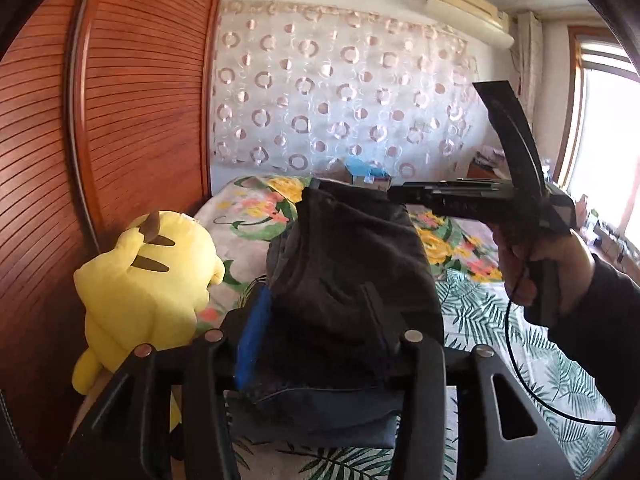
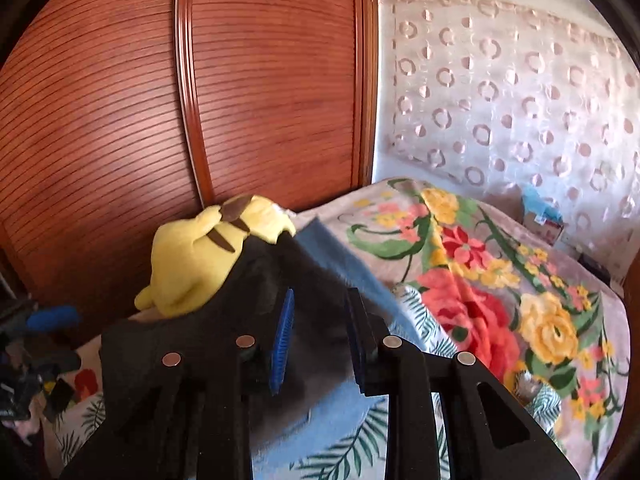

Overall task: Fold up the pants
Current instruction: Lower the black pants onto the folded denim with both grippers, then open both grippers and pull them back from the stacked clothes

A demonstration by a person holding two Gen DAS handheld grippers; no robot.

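- Writing: none could be read in either view; the small box (image 2: 544, 226) by the curtain (image 2: 520, 92) bore marks too small to make out.
- Pants (image 1: 352, 280) hung lifted above the bed (image 1: 472, 308), stretched between both grippers.
- Left gripper (image 1: 320, 356) was clenched on one dark edge of the pants, cloth bunched between its blue pads (image 1: 252, 340).
- Right gripper (image 2: 318, 340) grasped the pants too; dark cloth filled the gap between its pads (image 2: 282, 340), a lighter blue side (image 2: 340, 256) showing beyond.
- Left view alone showed the right gripper from outside, the hand (image 1: 536, 264) on its handle, a black cable (image 1: 516, 352), an air conditioner (image 1: 468, 12) and a window (image 1: 604, 140).
- Right view alone showed the blanket's (image 2: 480, 292) big red and yellow flowers.
- Both showed the yellow plush (image 1: 148, 280) by the wardrobe (image 1: 120, 120).
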